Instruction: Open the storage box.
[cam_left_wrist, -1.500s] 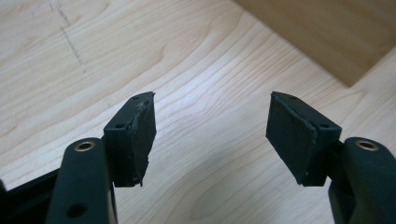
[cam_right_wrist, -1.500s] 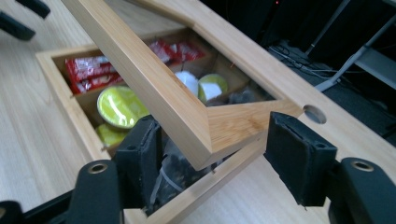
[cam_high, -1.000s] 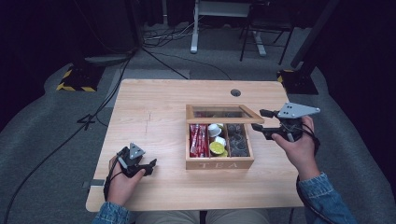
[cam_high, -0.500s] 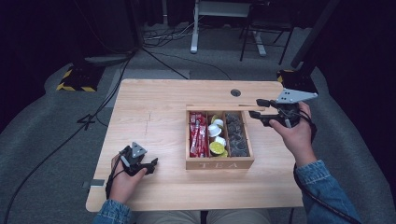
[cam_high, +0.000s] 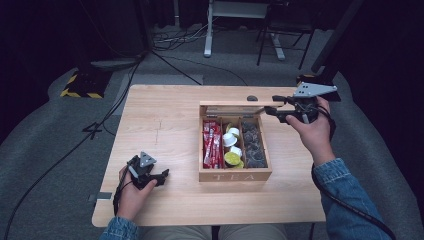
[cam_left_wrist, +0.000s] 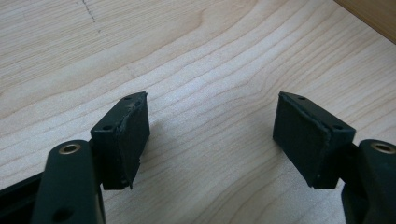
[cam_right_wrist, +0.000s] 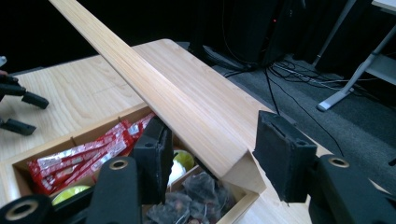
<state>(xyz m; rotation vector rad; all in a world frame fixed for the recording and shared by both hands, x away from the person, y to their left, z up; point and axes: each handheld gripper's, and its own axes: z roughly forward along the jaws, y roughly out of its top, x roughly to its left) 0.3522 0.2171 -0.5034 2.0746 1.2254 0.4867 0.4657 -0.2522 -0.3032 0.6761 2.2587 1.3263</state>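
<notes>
we see one pale wooden table (cam_high: 165, 125), and on its right half one wooden tea box (cam_high: 235, 175) with "tea" on its front wall. its one lid (cam_right_wrist: 154, 88) stands raised, tilted up over the far edge of the box. inside we count three compartments: red sachets (cam_high: 212, 145) on the left, small round cups (cam_high: 231, 147) in white and yellow-green in the middle, dark tea bags (cam_high: 252, 145) on the right. we have two tools. the right tool (cam_high: 274, 106) sits at the lid's right end, its jaws spread on either side of the lid's corner, not clamped on it. the left tool (cam_high: 162, 176) rests released on the bare table near the front left, well apart from the box, jaws wide and nothing between them.
</notes>
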